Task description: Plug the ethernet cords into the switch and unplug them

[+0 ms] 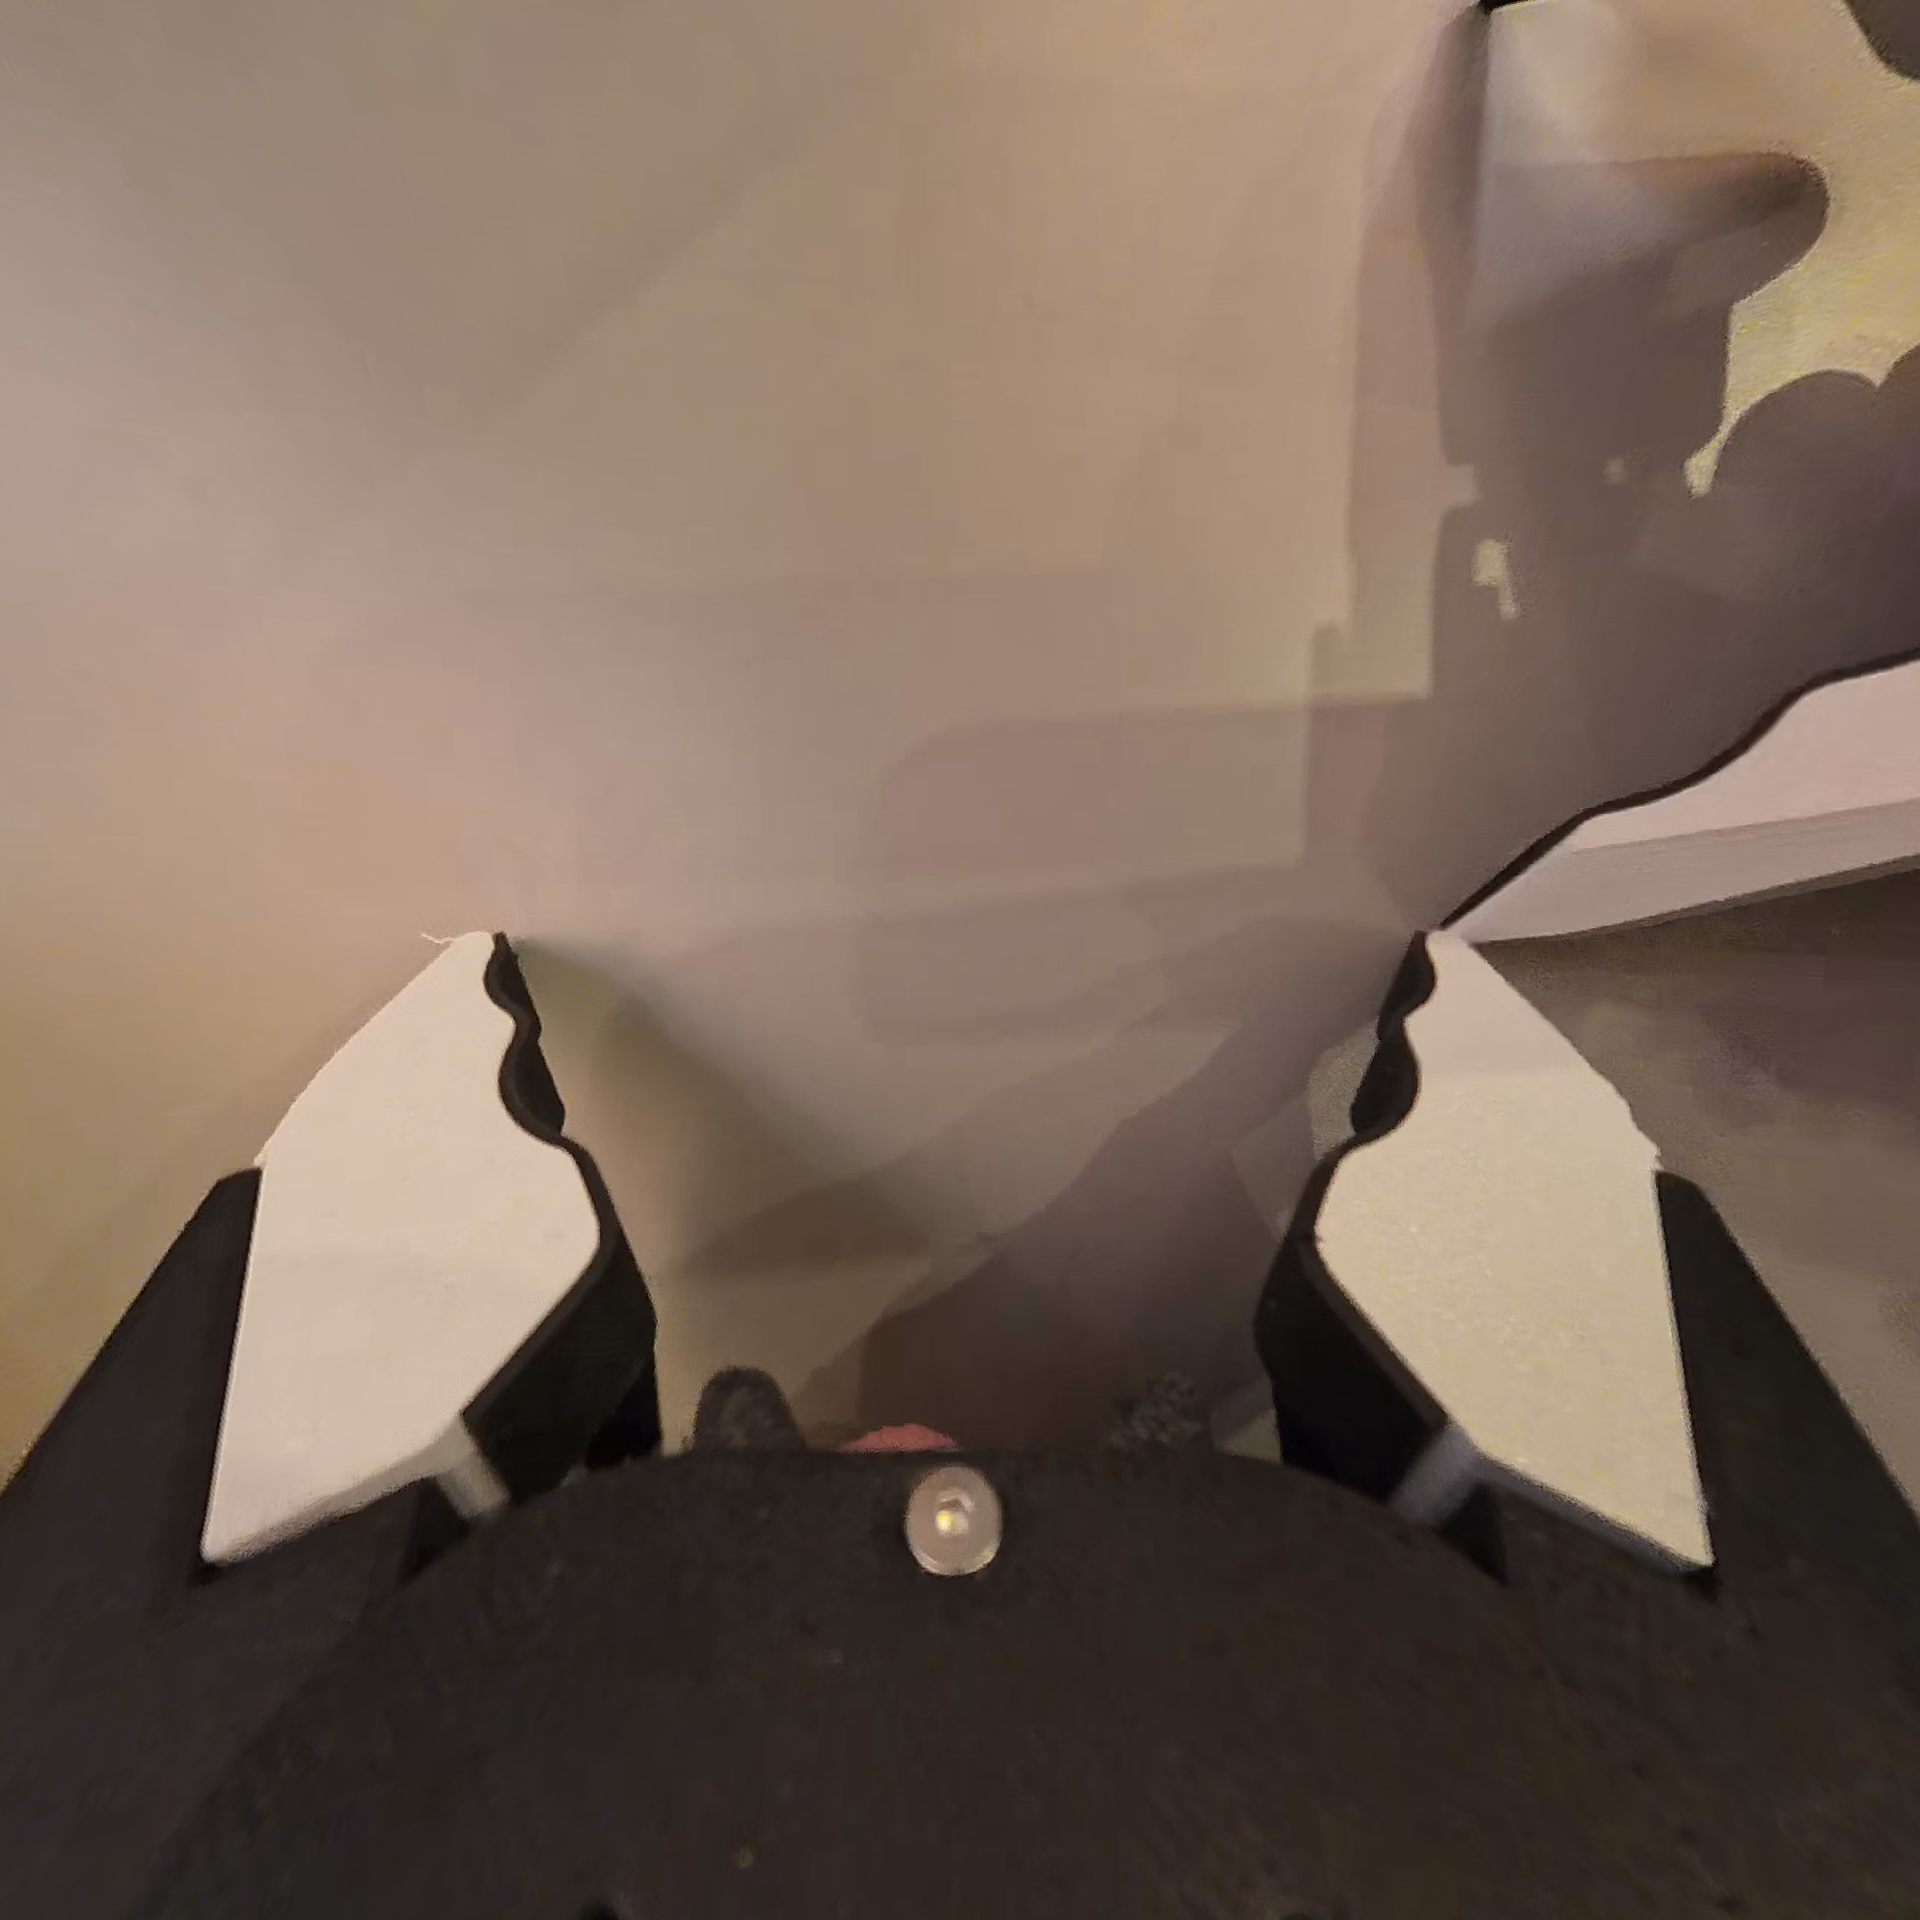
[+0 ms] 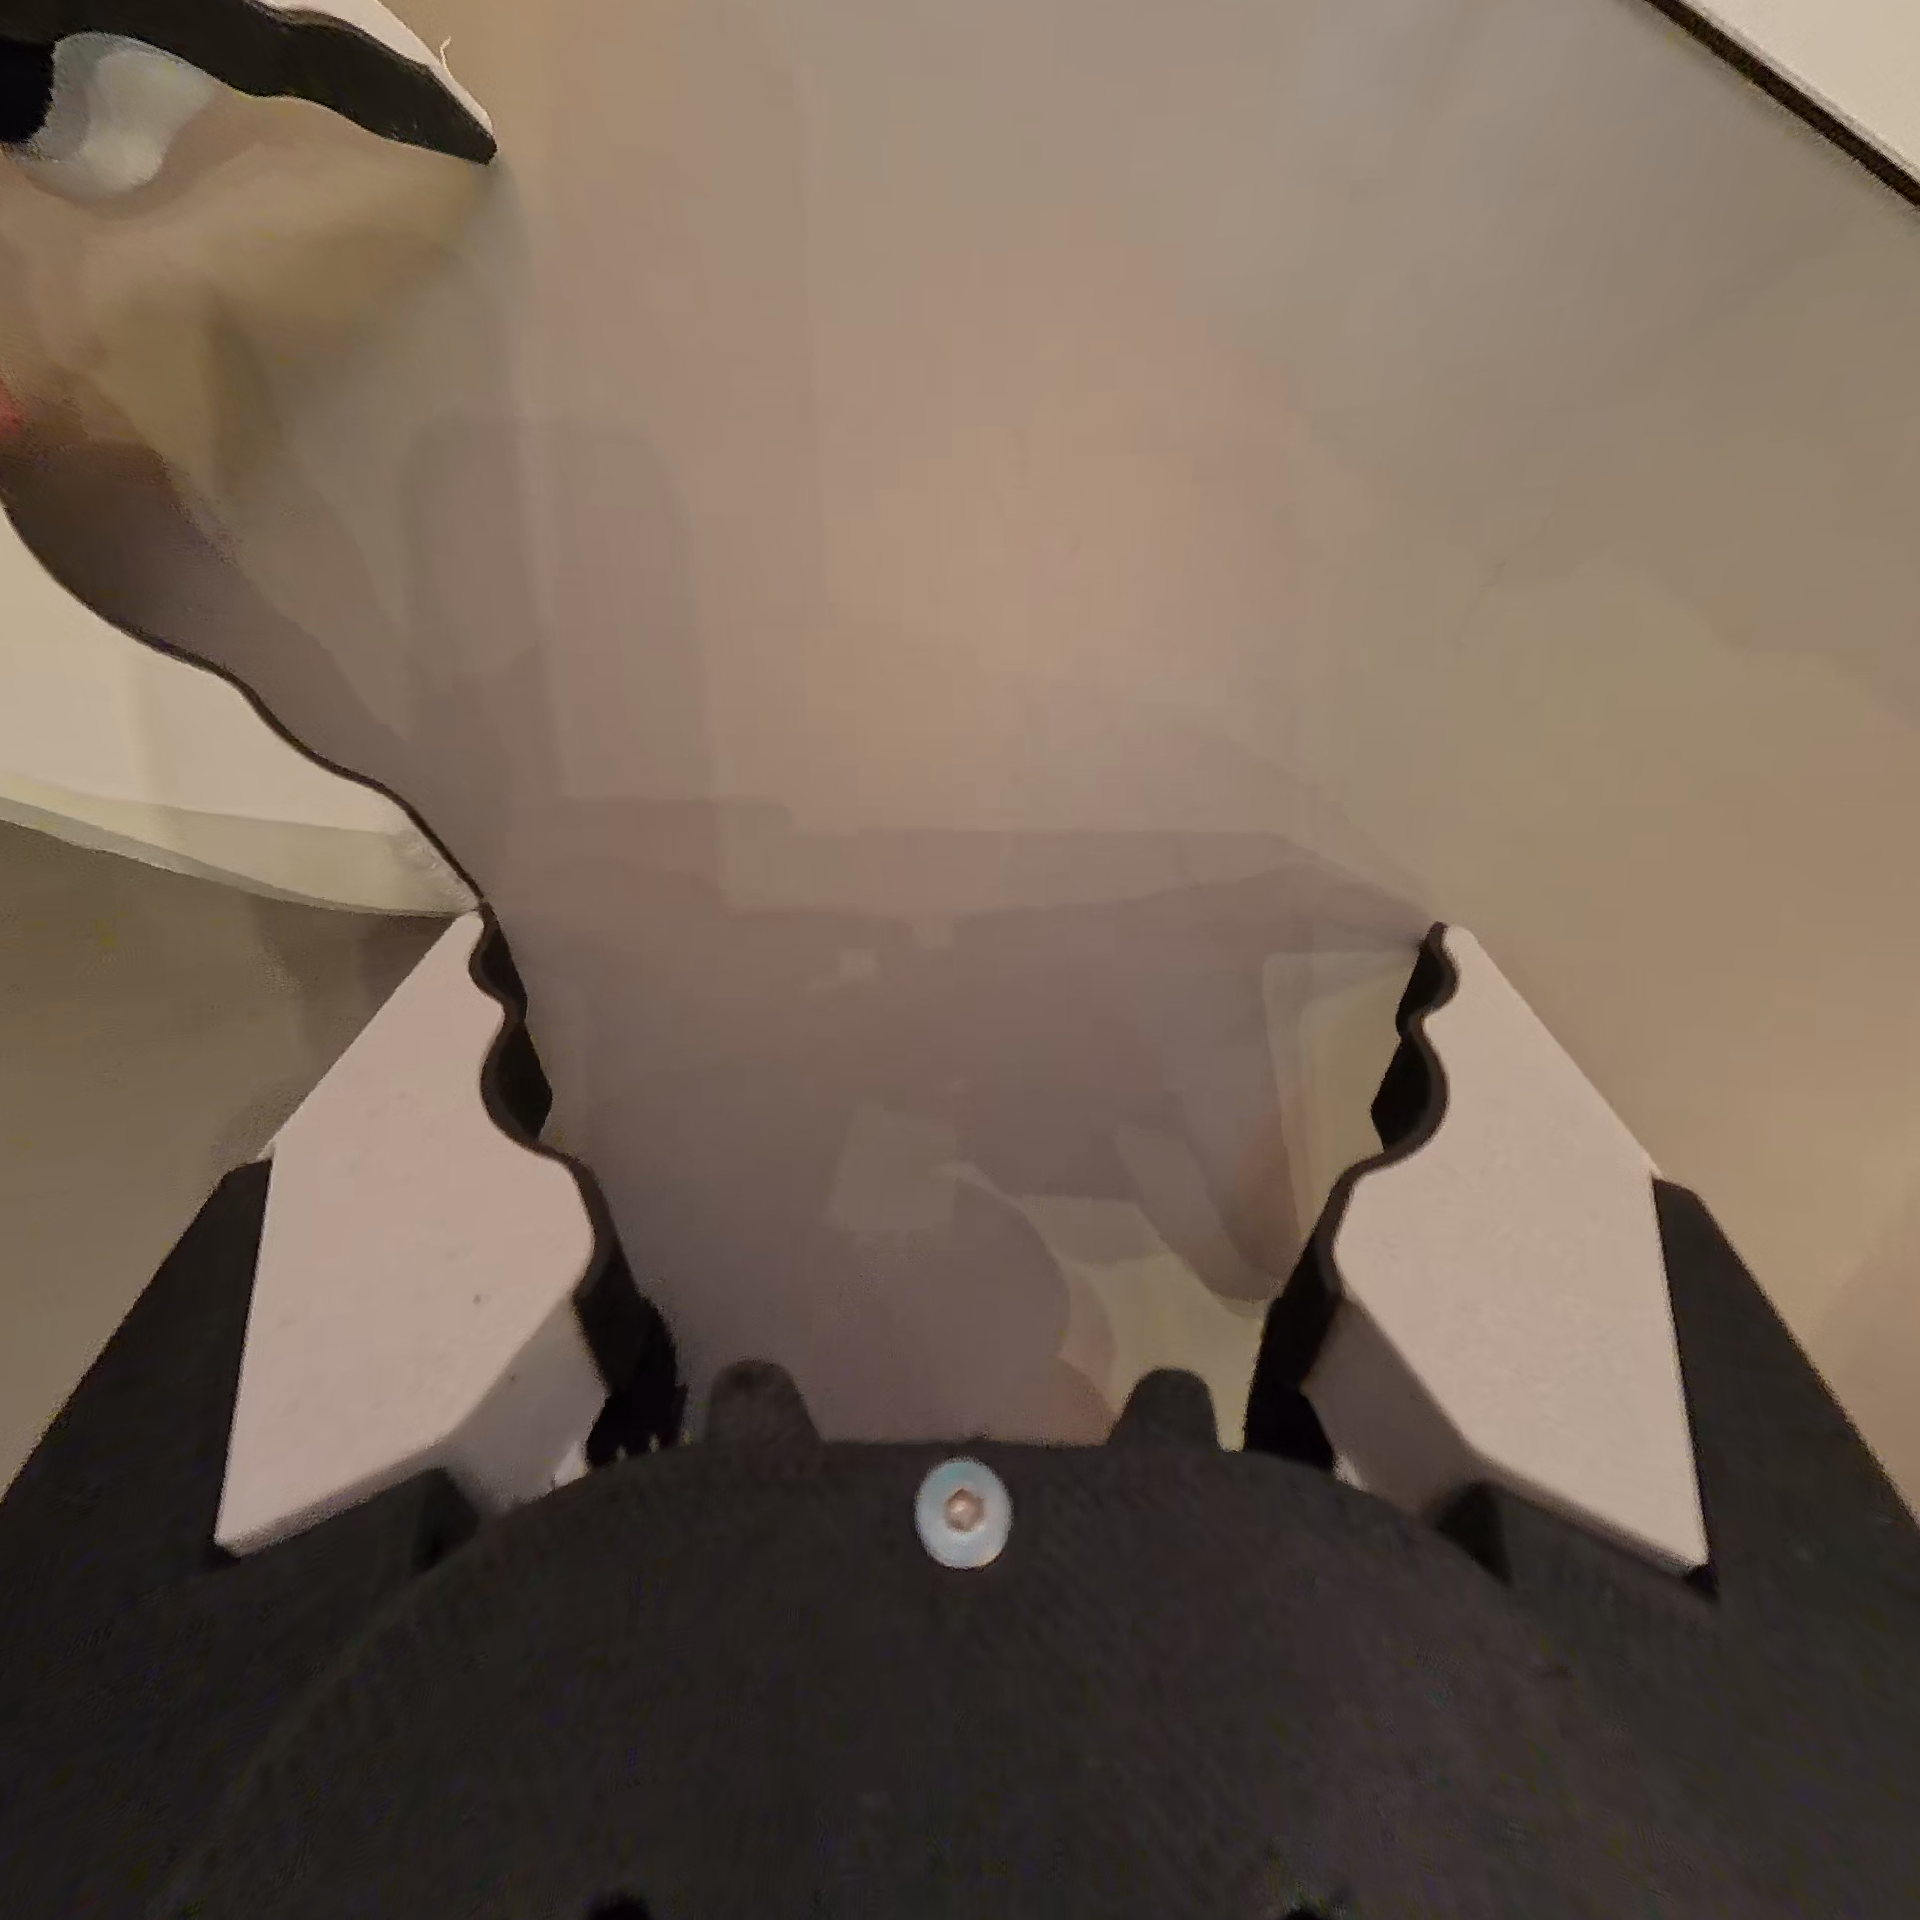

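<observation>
**Both grippers spread, task objects obscured**

Blurred beige haze fills most of both wrist views, hiding the work surface. Left gripper (image 1: 961, 940) and right gripper (image 2: 961, 925) each hold their white fingers (image 1: 416, 1195) wide apart, gripping nothing. Neither switch nor ethernet cords can be made out, so their direction, long axis and the nearer gripper cannot be told. The left gripper's fingertip (image 2: 343, 83) appears at the right view's upper left corner.

No readable text, label or sign shows anywhere.
</observation>
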A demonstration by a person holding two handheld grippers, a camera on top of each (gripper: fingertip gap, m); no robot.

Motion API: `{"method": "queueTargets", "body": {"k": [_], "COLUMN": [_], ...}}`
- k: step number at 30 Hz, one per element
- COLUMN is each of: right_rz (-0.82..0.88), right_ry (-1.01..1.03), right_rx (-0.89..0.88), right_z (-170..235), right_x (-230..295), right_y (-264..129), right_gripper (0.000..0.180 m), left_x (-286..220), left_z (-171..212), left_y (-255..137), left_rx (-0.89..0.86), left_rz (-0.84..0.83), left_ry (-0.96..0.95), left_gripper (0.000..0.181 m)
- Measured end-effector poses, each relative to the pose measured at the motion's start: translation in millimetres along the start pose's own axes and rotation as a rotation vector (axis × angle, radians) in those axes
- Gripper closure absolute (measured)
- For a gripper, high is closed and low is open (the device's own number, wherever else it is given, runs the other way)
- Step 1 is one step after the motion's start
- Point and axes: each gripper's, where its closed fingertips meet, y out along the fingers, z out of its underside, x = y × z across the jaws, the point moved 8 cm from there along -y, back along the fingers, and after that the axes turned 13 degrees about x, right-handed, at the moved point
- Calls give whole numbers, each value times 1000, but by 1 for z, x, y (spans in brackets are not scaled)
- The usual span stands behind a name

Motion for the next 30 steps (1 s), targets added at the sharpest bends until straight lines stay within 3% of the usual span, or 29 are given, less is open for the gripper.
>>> {"method": "queueTargets", "body": {"k": [5,7,9,10,13,15,19,20,22,25,28,30], "right_rz": [9,11,-37,-95,-185,-235,-253,-253,-263,-298,-286,-269], "right_ry": [30,39,69,71,89,81,91,100,103,101,70,55], "right_rx": [6,-9,-70,-104,-151,-139,-150,-163,-174,-152,-154,-154], "right_z": [-1,-1,1,3,8,7,7,8,8,8,7,7], "right_x": [-6,-11,-14,-13,-14,-14,-14,-15,-15,-15,-12,-10], "right_y": [-3,-5,-11,-15,-20,-18,-18,-20,-21,-19,-19,-19], "right_gripper": [33,45,64,87,117,133,142,141,136,125,125,124], "left_x": [0,-2,-10,-13,7,42,133,154,193,224,230,232], "left_z": [-3,-3,-9,-14,-20,-17,-1,3,10,16,20,22], "left_y": [1,-9,-42,-69,-140,-173,-201,-199,-185,-158,-123,-105], "left_rx": [2,-20,-174,-306,-469,-481,-300,-234,-20,169,409,560], "left_rz": [-10,32,147,169,62,-48,-323,-328,-295,-221,-95,-127], "left_ry": [-21,-14,-41,-26,13,32,17,8,-80,-92,-98,-42], "left_gripper": [37,74,78,82,87,103,109,111,65,84,74,75]}}
